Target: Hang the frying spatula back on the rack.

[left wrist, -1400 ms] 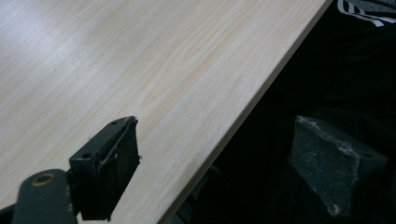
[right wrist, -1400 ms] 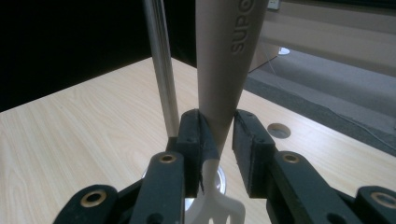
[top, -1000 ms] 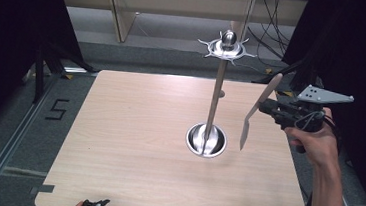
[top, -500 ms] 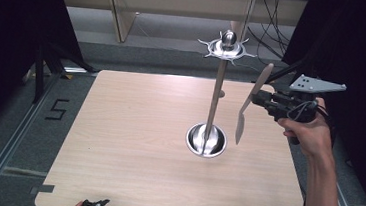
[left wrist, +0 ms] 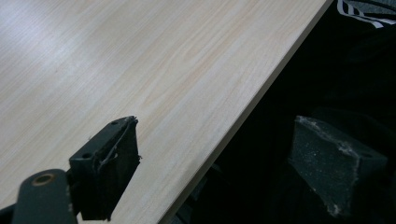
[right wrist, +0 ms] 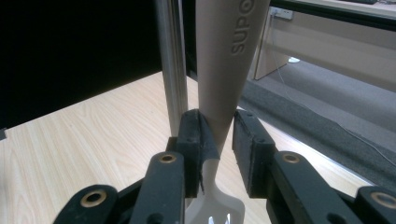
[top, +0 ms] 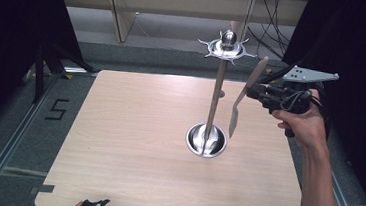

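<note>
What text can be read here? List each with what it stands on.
"SUPO", cut off by the frame's top edge: embossed on the beige handle of the utensil held in the right gripper.
"5": black mark on the grey floor left of the table.

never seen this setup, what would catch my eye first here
The tall metal stand rising from its round base at the table's centre, crowned by a ring of hooks. Just right of it, the right gripper holds a beige utensil in the air, handle tilted up toward the hooks.
</note>
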### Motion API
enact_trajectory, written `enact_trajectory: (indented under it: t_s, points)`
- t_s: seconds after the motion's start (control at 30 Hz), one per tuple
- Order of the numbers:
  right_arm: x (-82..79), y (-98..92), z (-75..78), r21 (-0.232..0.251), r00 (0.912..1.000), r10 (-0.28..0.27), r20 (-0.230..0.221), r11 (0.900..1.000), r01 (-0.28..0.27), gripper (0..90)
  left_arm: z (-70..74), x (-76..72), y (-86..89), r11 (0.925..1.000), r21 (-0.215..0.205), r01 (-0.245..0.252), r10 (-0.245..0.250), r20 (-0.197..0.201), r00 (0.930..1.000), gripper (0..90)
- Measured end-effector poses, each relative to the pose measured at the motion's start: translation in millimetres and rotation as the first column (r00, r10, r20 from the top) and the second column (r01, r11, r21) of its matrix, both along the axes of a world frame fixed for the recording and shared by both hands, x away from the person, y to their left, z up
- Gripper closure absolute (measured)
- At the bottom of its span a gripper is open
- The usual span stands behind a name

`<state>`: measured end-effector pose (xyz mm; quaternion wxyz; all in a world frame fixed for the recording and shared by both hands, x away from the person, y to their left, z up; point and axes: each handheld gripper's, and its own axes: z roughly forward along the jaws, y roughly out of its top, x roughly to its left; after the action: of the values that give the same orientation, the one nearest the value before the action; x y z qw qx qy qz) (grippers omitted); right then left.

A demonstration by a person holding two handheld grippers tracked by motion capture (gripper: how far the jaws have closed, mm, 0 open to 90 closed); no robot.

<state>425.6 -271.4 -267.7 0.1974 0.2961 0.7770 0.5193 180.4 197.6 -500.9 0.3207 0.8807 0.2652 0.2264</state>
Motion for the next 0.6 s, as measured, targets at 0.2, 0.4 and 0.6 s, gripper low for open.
enact_trajectory:
  t_s: [0.2, 0.4, 0.6]
  points:
    - [2.9, 8.3, 4.1, 0.003, 1.0000, 0.002, -0.002, 1.000, -0.002, 73.7, 1.2, 0.3, 1.1, 0.9996, 0.017, 0.021, -0.020, -0.011, 0.9997, 14.9]
    - [3.5, 11.5, 6.8, -0.016, 1.0000, -0.003, -0.008, 1.000, 0.003, 73.8, 0.0, 0.0, 0.1, 0.9999, 0.005, 0.011, -0.011, -0.007, 0.9999, 14.8]
    - [4.0, 13.6, 7.8, -0.029, 0.9999, -0.003, -0.013, 1.000, 0.002, 73.7, 1.4, -0.4, 1.0, 0.9997, 0.022, 0.014, -0.014, -0.006, 0.9999, 14.9]
